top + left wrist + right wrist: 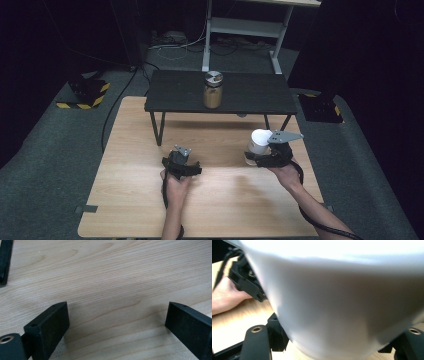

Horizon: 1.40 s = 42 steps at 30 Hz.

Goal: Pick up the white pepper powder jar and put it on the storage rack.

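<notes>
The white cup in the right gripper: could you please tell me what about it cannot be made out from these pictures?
- Contents: in the right gripper view the white cup shows its outer wall, with the rim cut off by the top edge.
- Base: in the high view the right gripper covers it.
- Finger contact: in the right gripper view the cup's wall hides the pads.
- Markings: in the high view the cup is too small and glaring.

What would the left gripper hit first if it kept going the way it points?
Probably the wooden tabletop: the left gripper has its jaws open, with nothing between them, angled down at bare wood. How much gap remains is unclear.
</notes>
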Available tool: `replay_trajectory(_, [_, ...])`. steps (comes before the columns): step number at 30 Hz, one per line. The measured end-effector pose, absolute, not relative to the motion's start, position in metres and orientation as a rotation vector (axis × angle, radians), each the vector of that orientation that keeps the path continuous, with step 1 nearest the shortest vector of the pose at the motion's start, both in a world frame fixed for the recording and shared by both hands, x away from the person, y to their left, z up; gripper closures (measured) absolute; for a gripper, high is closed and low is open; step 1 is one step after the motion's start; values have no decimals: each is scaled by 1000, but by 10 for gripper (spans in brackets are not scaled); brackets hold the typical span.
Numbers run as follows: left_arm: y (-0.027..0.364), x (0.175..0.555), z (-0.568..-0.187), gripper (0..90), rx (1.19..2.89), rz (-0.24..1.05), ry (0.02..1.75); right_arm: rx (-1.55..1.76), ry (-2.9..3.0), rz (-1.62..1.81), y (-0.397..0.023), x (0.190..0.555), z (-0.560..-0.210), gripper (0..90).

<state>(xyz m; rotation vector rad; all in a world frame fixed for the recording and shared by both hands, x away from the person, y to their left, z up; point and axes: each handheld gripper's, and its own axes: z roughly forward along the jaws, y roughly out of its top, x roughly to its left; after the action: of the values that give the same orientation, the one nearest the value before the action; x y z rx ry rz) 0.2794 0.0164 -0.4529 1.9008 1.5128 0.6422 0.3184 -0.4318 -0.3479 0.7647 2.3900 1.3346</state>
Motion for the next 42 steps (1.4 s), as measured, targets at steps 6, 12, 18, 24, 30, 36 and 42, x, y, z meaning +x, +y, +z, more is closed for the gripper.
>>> replay_trajectory(6, [16,279,-453,52,1900,642,1513,736,2411,1358,-434,321,-330,306])
replay_trajectory(12, [16,279,-453,52,1901,642,1513,718,2410,1398,-439,322,-311,306])
replay_trajectory(18, [16,279,-453,53,1899,642,1513,704,2407,1421,-442,326,-291,306])
replay_trajectory(24, [16,279,-453,54,1898,643,1514,704,2398,1429,-442,330,-277,306])
replay_trajectory(30, [16,279,-453,54,1898,642,1514,698,2399,1426,-442,335,-262,306])
replay_trajectory(36, [16,279,-453,55,1898,642,1515,695,2388,1433,-442,339,-250,306])
replay_trajectory(42, [16,279,-453,54,1898,643,1514,697,2380,1434,-441,344,-239,306])
